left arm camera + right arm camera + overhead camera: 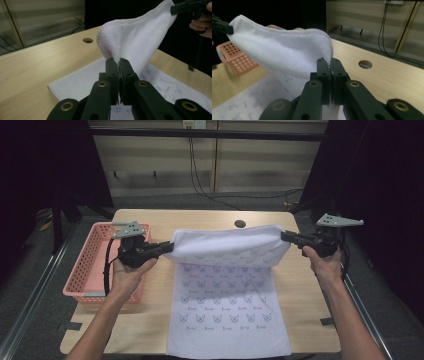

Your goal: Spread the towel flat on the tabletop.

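Left hand-held gripper [169,248] is clamped tight on one far corner of the white towel [227,290], jaws pinched together with the terry edge squeezed between them, as the left gripper view shows close up. Across from it, my right hand-held gripper [284,235] bites the other far corner the same way, jaws pressed flat on the hem. Between the two, the far edge of the towel hangs lifted above the desk [150,320] in a slack, sagging span, while the near half lies flat, its small printed pattern facing up and its near edge at the desk's front edge. A pink basket [82,270] sits just beside my left hand, apart from the cloth.

I judge this to be the fold itself: far edge raised, ready to come over the near half. Next I would carry both corners toward me at an even pace and level height, keeping the span taut enough to avoid a wrinkle, then lower them so the edges meet squarely. Letting go before the corners line up would leave a skewed fold.
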`<state>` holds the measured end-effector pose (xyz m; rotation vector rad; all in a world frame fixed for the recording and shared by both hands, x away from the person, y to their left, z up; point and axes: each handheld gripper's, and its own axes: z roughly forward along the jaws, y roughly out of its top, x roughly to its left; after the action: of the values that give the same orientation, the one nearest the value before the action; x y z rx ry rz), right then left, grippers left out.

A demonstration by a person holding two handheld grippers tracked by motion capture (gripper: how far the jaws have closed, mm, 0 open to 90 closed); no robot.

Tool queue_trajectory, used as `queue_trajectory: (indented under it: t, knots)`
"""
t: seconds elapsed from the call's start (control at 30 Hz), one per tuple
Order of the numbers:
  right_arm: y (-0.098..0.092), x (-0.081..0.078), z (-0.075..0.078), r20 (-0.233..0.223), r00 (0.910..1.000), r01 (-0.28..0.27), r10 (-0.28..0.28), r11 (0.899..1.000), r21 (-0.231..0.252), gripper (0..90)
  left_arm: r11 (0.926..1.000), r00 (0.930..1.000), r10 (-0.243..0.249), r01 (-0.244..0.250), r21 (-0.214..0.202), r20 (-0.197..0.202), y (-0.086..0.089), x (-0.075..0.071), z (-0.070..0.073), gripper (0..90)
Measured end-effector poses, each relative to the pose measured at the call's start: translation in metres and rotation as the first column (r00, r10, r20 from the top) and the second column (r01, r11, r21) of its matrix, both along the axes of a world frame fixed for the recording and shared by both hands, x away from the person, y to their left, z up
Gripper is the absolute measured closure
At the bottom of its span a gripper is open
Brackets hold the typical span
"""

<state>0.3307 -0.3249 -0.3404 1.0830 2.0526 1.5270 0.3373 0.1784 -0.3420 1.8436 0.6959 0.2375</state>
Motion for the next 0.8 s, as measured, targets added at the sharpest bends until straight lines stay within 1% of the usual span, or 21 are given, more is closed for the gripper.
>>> queue_trajectory:
  t: [0.03, 0.07, 0.1, 0.13, 0.17, 0.2, 0.27, 0.3, 0.37, 0.4, 0.43, 0.47, 0.5, 0.53, 0.6, 0.63, 0.67, 0.7, 0.73, 0.77, 0.8]
  knots:
    - [0.000, -0.004, 0.003, 0.010, 1.0000, -0.002, 0.002, 1.000, -0.002, 87.2, 0.9999, 1.0000, -0.002, 0.002, 0.013, 0.003, 0.000, -0.004, 0.002, 87.4]
    - [0.001, -0.009, 0.005, 0.017, 0.9998, -0.011, 0.011, 1.000, -0.002, 87.2, 0.9996, 0.9999, 0.001, -0.001, 0.028, 0.015, 0.001, -0.009, 0.001, 87.4]
    - [0.000, -0.015, 0.004, 0.022, 0.9995, -0.021, 0.021, 1.000, -0.003, 87.2, 0.9996, 0.9999, -0.003, 0.003, 0.027, 0.013, 0.002, -0.013, -0.001, 87.4]
    - [0.000, -0.022, 0.002, 0.024, 0.9992, -0.033, 0.033, 0.999, 0.007, 87.2, 0.9999, 1.0000, -0.006, 0.006, 0.014, 0.003, 0.003, -0.017, -0.005, 87.3]
    - [0.000, -0.028, -0.003, 0.016, 0.9989, -0.044, 0.044, 0.999, -0.003, 87.2, 0.9998, 0.9998, -0.019, 0.019, 0.008, -0.004, 0.004, -0.022, -0.010, 87.4]
    - [0.000, -0.034, -0.008, 0.004, 0.9989, -0.048, 0.048, 0.999, -0.018, 87.2, 0.9996, 0.9996, -0.026, 0.026, 0.012, -0.011, 0.003, -0.028, -0.016, 87.3]
    - [-0.002, -0.046, -0.020, -0.024, 0.9976, -0.066, 0.066, 0.998, -0.016, 87.2, 0.9991, 0.9986, -0.040, 0.041, 0.012, -0.033, 0.002, -0.039, -0.029, 87.2]
    - [-0.003, -0.053, -0.025, -0.029, 0.9975, -0.065, 0.065, 0.998, -0.015, 87.2, 0.9985, 0.9980, -0.041, 0.043, 0.034, -0.047, 0.000, -0.046, -0.035, 87.3]
    - [-0.006, -0.065, -0.033, -0.042, 0.9967, -0.070, 0.070, 0.998, 0.008, 87.2, 0.9977, 0.9914, -0.063, 0.065, 0.017, -0.115, -0.003, -0.053, -0.043, 87.3]
    - [-0.006, -0.071, -0.034, -0.041, 0.9967, -0.071, 0.070, 0.997, -0.005, 87.1, 0.9981, 0.9954, -0.038, 0.042, 0.044, -0.088, -0.004, -0.059, -0.044, 87.3]
    - [-0.005, -0.077, -0.035, -0.049, 0.9959, -0.077, 0.076, 0.997, -0.023, 87.0, 0.9970, 0.9969, -0.043, 0.047, 0.061, -0.066, -0.006, -0.063, -0.044, 87.3]
    - [-0.005, -0.081, -0.036, -0.046, 0.9960, -0.077, 0.076, 0.997, -0.028, 87.1, 0.9962, 0.9959, -0.061, 0.065, 0.058, -0.068, -0.006, -0.066, -0.045, 87.2]
    - [-0.005, -0.086, -0.037, -0.045, 0.9958, -0.080, 0.079, 0.997, -0.018, 87.1, 0.9966, 0.9941, -0.063, 0.067, 0.047, -0.089, -0.005, -0.068, -0.048, 87.2]
    - [-0.004, -0.091, -0.040, -0.051, 0.9947, -0.089, 0.089, 0.996, -0.007, 87.1, 0.9956, 0.9923, -0.073, 0.079, 0.050, -0.100, -0.006, -0.071, -0.053, 87.2]
    - [-0.001, -0.100, -0.049, -0.069, 0.9926, -0.101, 0.100, 0.995, -0.017, 87.0, 0.9913, 0.9931, -0.076, 0.085, 0.101, -0.090, -0.006, -0.079, -0.065, 87.0]
    - [0.000, -0.104, -0.055, -0.081, 0.9909, -0.110, 0.107, 0.994, -0.027, 86.9, 0.9893, 0.9914, -0.084, 0.095, 0.110, -0.100, -0.005, -0.082, -0.073, 86.8]
    - [0.002, -0.108, -0.062, -0.101, 0.9885, -0.117, 0.112, 0.992, -0.044, 86.7, 0.9883, 0.9912, -0.082, 0.094, 0.120, -0.105, -0.003, -0.085, -0.081, 86.6]
    - [0.004, -0.111, -0.070, -0.124, 0.9861, -0.119, 0.110, 0.991, -0.067, 86.5, 0.9883, 0.9901, -0.081, 0.094, 0.120, -0.115, -0.001, -0.089, -0.090, 86.4]
    - [0.005, -0.113, -0.078, -0.141, 0.9835, -0.125, 0.112, 0.989, -0.082, 86.5, 0.9882, 0.9854, -0.081, 0.099, 0.117, -0.150, 0.000, -0.090, -0.099, 86.4]
    - [0.006, -0.116, -0.085, -0.158, 0.9809, -0.128, 0.114, 0.988, -0.083, 86.2, 0.9857, 0.9823, -0.083, 0.106, 0.131, -0.167, 0.001, -0.092, -0.109, 86.3]
    - [0.007, -0.118, -0.093, -0.180, 0.9761, -0.139, 0.122, 0.987, -0.085, 86.0, 0.9833, 0.9782, -0.090, 0.117, 0.139, -0.187, 0.000, -0.094, -0.119, 86.2]
